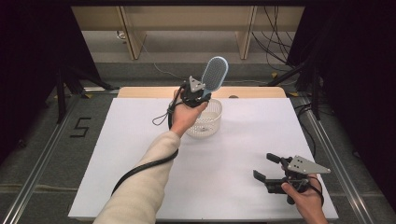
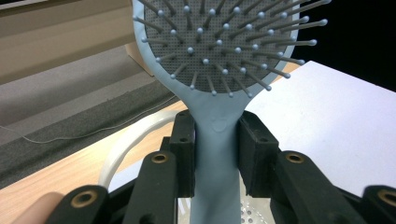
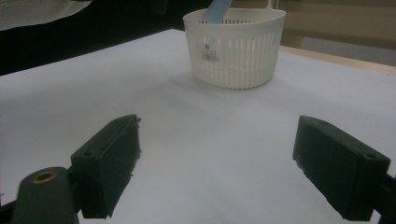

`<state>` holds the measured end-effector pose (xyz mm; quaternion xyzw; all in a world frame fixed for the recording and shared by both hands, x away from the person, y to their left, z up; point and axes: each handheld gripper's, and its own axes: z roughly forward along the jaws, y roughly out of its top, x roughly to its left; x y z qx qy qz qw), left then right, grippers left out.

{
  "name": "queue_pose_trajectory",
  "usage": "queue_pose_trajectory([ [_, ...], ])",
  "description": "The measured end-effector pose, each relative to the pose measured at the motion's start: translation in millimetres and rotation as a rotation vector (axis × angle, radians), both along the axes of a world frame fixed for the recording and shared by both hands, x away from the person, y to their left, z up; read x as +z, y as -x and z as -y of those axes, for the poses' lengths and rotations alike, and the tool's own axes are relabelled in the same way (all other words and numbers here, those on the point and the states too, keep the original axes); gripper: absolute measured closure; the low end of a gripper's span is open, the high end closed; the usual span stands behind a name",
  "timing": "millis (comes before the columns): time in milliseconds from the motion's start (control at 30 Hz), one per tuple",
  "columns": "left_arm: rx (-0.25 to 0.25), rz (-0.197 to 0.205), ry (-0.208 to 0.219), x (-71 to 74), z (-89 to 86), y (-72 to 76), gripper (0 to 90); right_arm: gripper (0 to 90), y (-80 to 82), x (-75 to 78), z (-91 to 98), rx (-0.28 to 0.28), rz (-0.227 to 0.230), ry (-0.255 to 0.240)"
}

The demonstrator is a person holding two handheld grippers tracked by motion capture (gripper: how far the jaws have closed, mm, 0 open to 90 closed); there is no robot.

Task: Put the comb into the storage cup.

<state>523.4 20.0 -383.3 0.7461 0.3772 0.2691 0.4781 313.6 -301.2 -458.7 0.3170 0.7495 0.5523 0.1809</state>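
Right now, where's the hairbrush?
In the high view the hairbrush stands upright in the left gripper, its handle over the white basket, left of centre.

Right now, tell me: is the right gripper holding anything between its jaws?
No. The right gripper stands with its jaws wide apart over the bare white table, nothing between them; the hairbrush is in the left gripper.

A white sheet (image 1: 224, 154) covers the table, and a strip of bare light wood (image 1: 252, 92) shows along its far edge. On the grey floor to the left a dark numeral 5 (image 1: 80, 127) is marked beside a metal rail (image 1: 44, 154). Beyond the table stand pale wooden legs (image 1: 132, 35), with thin cables (image 1: 273, 39) trailing over the floor to the right
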Motion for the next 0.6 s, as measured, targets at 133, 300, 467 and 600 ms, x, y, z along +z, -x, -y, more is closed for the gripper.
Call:
queue_pose_trajectory([
  [133, 0.001, -0.001, 0.002, -0.7, -0.4, -0.2, 69.5, 15.5, -0.1, -0.2, -0.2, 0.001, 0.001, -0.002],
  [300, 0.000, 0.000, -0.002, -2.9, -0.6, -0.7, 69.5, 15.5, -0.2, -0.2, -0.1, 0.001, 0.003, -0.001],
  [467, 0.000, 0.001, -0.010, -5.3, -0.2, -0.8, 69.5, 15.5, -0.3, -0.3, -0.1, 0.002, 0.005, 0.000],
  [600, -0.002, -0.001, -0.012, -7.1, 0.6, -1.3, 69.4, 15.5, -0.1, -0.2, -0.1, 0.002, 0.001, -0.001],
])
